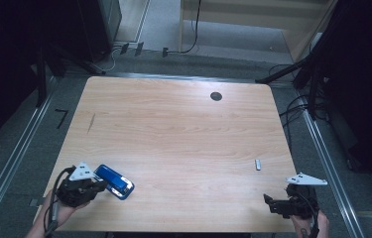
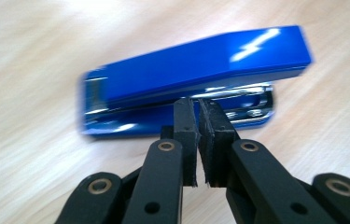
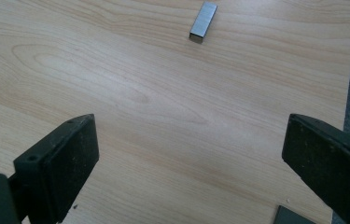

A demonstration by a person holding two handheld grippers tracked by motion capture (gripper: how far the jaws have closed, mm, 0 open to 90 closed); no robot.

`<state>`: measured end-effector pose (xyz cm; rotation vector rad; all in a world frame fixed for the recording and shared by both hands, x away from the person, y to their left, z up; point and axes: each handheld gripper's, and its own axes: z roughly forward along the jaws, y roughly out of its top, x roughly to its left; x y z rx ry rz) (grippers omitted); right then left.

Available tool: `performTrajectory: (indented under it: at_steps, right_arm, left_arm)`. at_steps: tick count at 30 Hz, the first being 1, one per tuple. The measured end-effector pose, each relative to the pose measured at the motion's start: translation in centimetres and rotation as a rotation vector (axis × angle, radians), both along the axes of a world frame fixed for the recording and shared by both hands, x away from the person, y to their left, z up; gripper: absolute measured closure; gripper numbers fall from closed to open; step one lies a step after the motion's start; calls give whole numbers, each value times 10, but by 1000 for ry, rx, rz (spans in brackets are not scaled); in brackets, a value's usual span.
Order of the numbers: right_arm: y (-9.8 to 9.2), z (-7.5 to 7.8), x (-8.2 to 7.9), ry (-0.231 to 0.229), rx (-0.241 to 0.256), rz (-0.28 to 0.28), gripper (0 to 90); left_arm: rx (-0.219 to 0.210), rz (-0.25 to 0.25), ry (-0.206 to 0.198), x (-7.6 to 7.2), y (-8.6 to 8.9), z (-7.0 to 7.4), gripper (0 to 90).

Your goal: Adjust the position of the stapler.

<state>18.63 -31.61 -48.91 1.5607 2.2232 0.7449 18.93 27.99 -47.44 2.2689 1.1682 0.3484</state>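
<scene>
Pale wood-grain desk (image 1: 183,144) carries the work, with dark floor and cables around it. On it, near the front left corner, lies a glossy blue metal stapler (image 2: 196,79), flat on its base, right at the tips of the left gripper (image 2: 198,105). That gripper's jaws are drawn together with only a thin slit between them, and their tips meet the stapler's long side at its chrome mouth; whether they pinch any part of it cannot be told. The stapler is blurred in the left gripper view. Well apart, near the front right corner, the right gripper (image 3: 189,154) has its jaws spread wide over bare wood, with a small grey strip of staples (image 3: 203,21) lying ahead of them.
</scene>
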Motion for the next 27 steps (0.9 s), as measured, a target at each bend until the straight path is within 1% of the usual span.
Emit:
performTrajectory:
  at_steps: [1, 3, 4, 6, 7, 8, 9, 10, 11, 12, 13, 14, 15, 16, 17, 18, 19, 20, 21, 23, 24, 25, 26, 27]
  right_arm:
    - [0, 0, 0, 0, 0, -1, 41]
    - [-1, 0, 0, 2, 0, -3, 41]
    - [-1, -1, 0, 6, 1, -2, 41]
    - [0, -1, 1, 5, -2, 1, 41]
    - [0, -1, 1, 5, -2, 1, 41]
    - [2, -1, 1, 5, -2, 5, 41]
    - [3, -1, 1, 6, -4, 8, 41]
    - [3, -1, 2, 7, -5, 9, 41]
    - [3, -1, 2, 7, -5, 9, 41]
    - [4, -1, 2, 9, -4, 9, 43]
    - [4, -2, 2, 13, -8, 11, 43]
    - [4, -2, 2, 13, -13, 15, 43]
    - [3, -3, 2, 16, -12, 12, 43]
    - [3, -3, 2, 17, -12, 12, 43]
    - [3, -3, 2, 17, -12, 12, 43]
    - [2, -3, 2, 18, -10, 6, 44]
    - [2, -3, 2, 18, -10, 6, 44]
    - [2, -3, 2, 19, -10, 5, 44]
    - [2, -3, 2, 22, -9, 4, 44]
    - [1, -4, 1, 23, -9, 4, 43]
    - [2, -3, 1, 23, -9, 3, 43]
    - [2, -3, 1, 24, -10, 3, 44]
    - [2, -3, 1, 22, -11, 9, 44]
    - [3, -3, 2, 22, -14, 11, 44]
  left_arm:
    - [0, 0, 0, 0, 0, 0, 874]
    - [25, 68, -30, 1, 13, 4, 881]
    - [33, 135, -44, 5, 21, 3, 882]
    - [63, 201, -45, 12, 27, -3, 882]
    - [63, 201, -45, 12, 27, -3, 882]
    - [92, 224, -44, 18, 28, -9, 881]
    - [104, 232, -45, 21, 28, -11, 881]
    - [92, 234, -47, 23, 28, -13, 881]
    - [92, 234, -47, 23, 28, -13, 878]
    - [107, 235, -51, 27, 27, -15, 878]
    - [111, 234, -56, 28, 26, -16, 877]
    - [92, 224, -51, 31, 25, -17, 877]
    - [104, 219, -52, 34, 23, -17, 875]
    - [92, 209, -49, 35, 22, -18, 875]
    - [92, 209, -49, 35, 22, -18, 874]
    - [91, 192, -53, 35, 19, -17, 877]
    - [91, 192, -53, 35, 19, -17, 878]
    - [79, 190, -53, 35, 19, -17, 878]
    - [51, 187, -48, 35, 21, -16, 879]
    - [39, 178, -38, 35, 21, -15, 881]
    - [23, 164, -24, 35, 21, -15, 880]
    - [23, 164, -24, 35, 21, -15, 876]
    - [42, 158, -26, 35, 17, -14, 890]
    - [37, 151, -21, 34, 17, -14, 900]
